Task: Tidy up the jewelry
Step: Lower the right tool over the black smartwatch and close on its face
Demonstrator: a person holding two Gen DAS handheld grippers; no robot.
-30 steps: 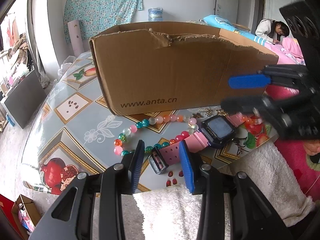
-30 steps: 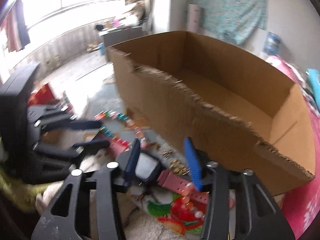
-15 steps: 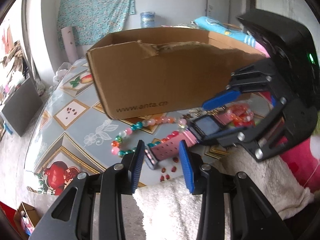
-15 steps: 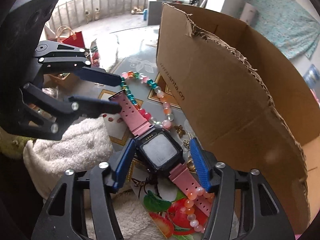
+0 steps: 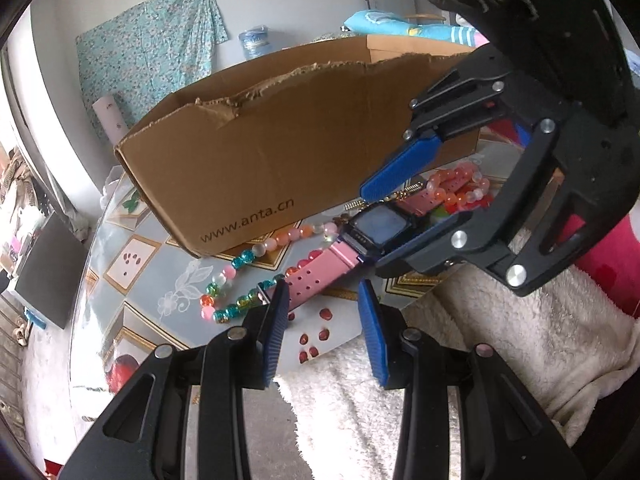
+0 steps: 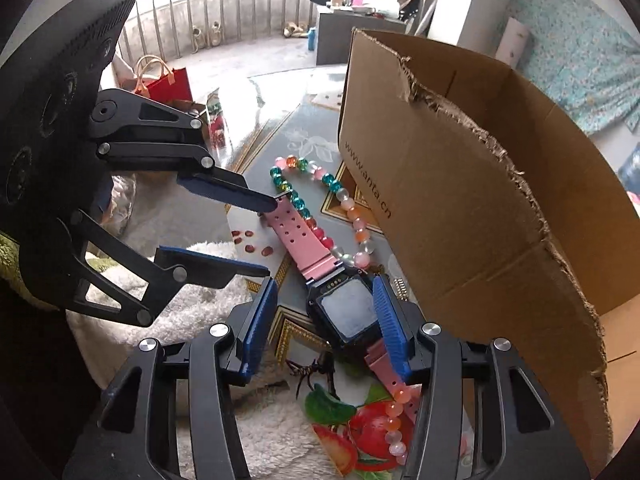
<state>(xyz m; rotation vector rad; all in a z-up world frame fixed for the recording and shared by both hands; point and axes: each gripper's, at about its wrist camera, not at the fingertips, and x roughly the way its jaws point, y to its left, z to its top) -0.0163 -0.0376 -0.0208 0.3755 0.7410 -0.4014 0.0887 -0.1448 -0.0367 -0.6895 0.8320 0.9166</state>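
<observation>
A pink-strapped watch with a dark square face lies flat on the table in front of a cardboard box. My right gripper straddles the face. Its jaws are opening: the right pad sits against the case and the left pad stands clear of it. My left gripper is open at the strap's free end, one fingertip at the strap's tip. A string of coloured beads loops round the strap.
Small gold pieces lie at the foot of the box. A white fluffy towel covers the near table edge under both grippers. The glass-topped table has a fruit-print cloth. A red bag stands on the floor beyond.
My right gripper has swung over the watch face, closed in on it and widened again. My left gripper has rolled and crept up to the strap's end. The watch stays on the table.
</observation>
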